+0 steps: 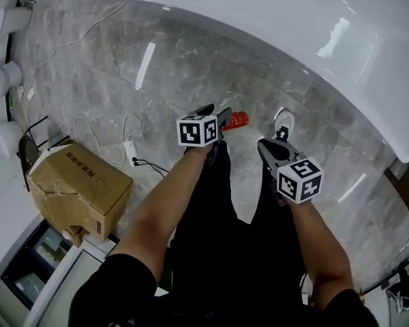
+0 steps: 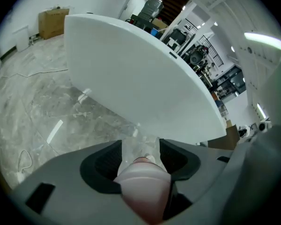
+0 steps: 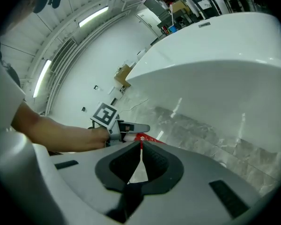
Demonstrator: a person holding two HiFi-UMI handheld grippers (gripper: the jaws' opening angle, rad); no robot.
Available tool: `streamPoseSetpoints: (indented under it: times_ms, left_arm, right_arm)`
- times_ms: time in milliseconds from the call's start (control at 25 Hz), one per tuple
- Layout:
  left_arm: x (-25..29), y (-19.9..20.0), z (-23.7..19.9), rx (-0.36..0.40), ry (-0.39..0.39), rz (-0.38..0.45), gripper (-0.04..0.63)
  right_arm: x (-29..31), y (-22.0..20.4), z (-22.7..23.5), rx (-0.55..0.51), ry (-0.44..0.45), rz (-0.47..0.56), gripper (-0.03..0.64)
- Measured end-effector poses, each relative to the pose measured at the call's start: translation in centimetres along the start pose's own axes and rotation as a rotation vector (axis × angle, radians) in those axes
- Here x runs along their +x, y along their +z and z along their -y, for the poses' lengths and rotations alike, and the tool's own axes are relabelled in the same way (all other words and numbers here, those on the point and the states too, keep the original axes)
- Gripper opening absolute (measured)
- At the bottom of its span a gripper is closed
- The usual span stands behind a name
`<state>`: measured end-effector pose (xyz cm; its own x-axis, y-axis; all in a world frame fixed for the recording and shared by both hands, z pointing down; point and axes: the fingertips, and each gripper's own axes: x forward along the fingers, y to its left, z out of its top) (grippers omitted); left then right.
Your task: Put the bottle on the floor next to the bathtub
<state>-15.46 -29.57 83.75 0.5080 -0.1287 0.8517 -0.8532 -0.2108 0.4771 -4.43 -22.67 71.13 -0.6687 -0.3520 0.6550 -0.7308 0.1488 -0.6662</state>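
My left gripper point(image 1: 217, 114) hangs low over the grey marble floor point(image 1: 157, 80) in front of the white bathtub point(image 1: 293, 26). It is shut on the bottle point(image 1: 237, 120), whose red part sticks out to the right of the jaws. In the left gripper view the bottle's pale body point(image 2: 143, 186) fills the gap between the black pads point(image 2: 105, 163), with the bathtub point(image 2: 140, 74) just ahead. My right gripper point(image 1: 276, 142) is lower right, shut with nothing in it. In the right gripper view its pads point(image 3: 152, 161) meet, and the left gripper point(image 3: 131, 126) holds the red bottle point(image 3: 147, 138) beyond.
A cardboard box point(image 1: 78, 189) stands on the floor at the left, with white cables point(image 1: 116, 142) trailing beside it. The person's white shoe point(image 1: 284, 122) is near the tub's foot. Round white fixtures point(image 1: 3, 80) line the left edge.
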Motion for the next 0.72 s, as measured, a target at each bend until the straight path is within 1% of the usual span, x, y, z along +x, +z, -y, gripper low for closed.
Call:
streamPoseSetpoints:
  times_ms: [80, 160, 280, 440, 600, 720]
  left_arm:
    - [3.0, -1.1, -1.2, 0.051, 0.047, -0.047, 0.267]
    - [5.9, -2.0, -2.2, 0.117, 0.082, -0.091, 0.267]
    - [9.5, -3.1, -3.5, 0.207, 0.115, -0.149, 0.267]
    - [14.0, -3.7, -5.0, 0.316, 0.159, -0.208, 0.265]
    - [18.1, -3.3, -6.7, 0.361, 0.198, -0.217, 0.265]
    - [20.6, -2.8, -6.8, 0.433, 0.222, -0.228, 0.265]
  right_arm:
    - [1.3, -1.0, 0.8, 0.007, 0.013, -0.019, 0.038]
    - [2.2, -1.7, 1.9, 0.037, 0.015, -0.029, 0.038]
    - [2.7, -2.8, 3.2, 0.085, 0.011, -0.037, 0.038]
    - [2.5, -3.8, 4.8, 0.112, 0.004, -0.047, 0.038]
    - [2.3, -3.8, 5.8, 0.107, 0.006, -0.046, 0.038]
    - [2.1, -3.1, 6.5, 0.1, 0.008, -0.031, 0.038]
